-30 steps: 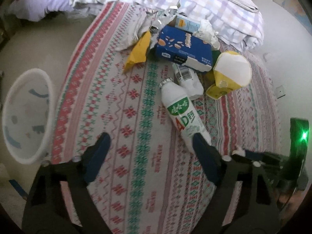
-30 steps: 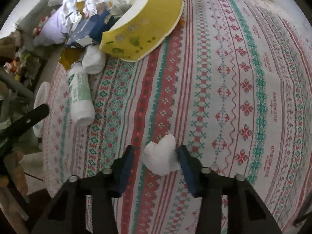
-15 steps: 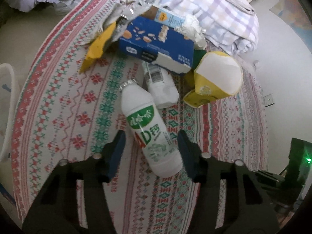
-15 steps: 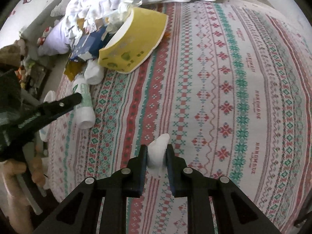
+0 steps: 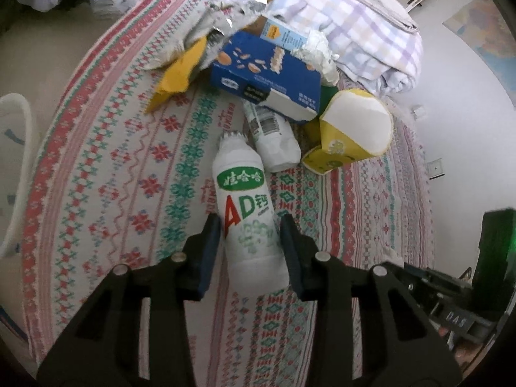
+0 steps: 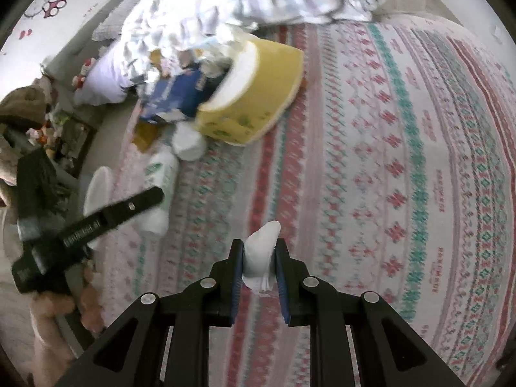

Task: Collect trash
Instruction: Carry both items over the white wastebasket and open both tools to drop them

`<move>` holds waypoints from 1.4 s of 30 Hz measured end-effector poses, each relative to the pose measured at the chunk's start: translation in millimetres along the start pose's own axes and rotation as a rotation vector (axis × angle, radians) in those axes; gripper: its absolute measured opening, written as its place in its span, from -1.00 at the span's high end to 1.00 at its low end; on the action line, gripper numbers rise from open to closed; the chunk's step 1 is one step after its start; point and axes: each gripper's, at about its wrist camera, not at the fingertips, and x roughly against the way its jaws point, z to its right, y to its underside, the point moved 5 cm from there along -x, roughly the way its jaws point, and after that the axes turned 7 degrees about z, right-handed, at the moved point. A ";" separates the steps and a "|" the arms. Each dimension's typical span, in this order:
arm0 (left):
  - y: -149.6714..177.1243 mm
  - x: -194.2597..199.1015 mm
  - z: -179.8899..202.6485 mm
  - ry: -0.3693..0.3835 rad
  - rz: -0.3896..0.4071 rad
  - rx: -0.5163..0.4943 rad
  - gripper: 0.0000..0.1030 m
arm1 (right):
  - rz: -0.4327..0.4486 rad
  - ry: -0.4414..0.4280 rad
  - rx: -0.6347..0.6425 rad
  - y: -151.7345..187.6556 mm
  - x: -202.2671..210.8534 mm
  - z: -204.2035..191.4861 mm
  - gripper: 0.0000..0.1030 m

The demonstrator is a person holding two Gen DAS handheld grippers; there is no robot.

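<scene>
Beyond the left gripper closing around the bottle, litter crowds; right gripper pinches tissue.

White bottle: lies on its side between the closing jaws of the left gripper, neck pointing away; green label, red and green "AD" print.
Second bottle: white, smaller, on its side just beyond the first, base toward the gripper.
Blue box: flat carton, farther ahead, partly over the second bottle.
Yellow tub: paper, tipped over, ahead and right.
Tissue wad: white, crumpled, pinched between the pads of the right gripper.
</scene>
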 end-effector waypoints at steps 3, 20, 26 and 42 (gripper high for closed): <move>-1.5 15.0 -10.1 -0.002 0.022 0.001 0.23 | 0.010 -0.018 0.016 -1.0 -1.4 -17.5 0.62; -9.1 99.1 -127.9 -0.121 0.153 0.122 0.23 | 0.002 -0.099 0.159 9.0 -59.4 -147.9 0.62; -0.3 124.0 -187.9 -0.171 0.180 0.190 0.23 | -0.004 -0.163 0.244 15.6 -76.5 -204.0 0.62; 7.6 139.9 -249.8 -0.213 0.199 0.294 -0.30 | -0.038 -0.253 0.360 28.1 -143.6 -298.9 0.61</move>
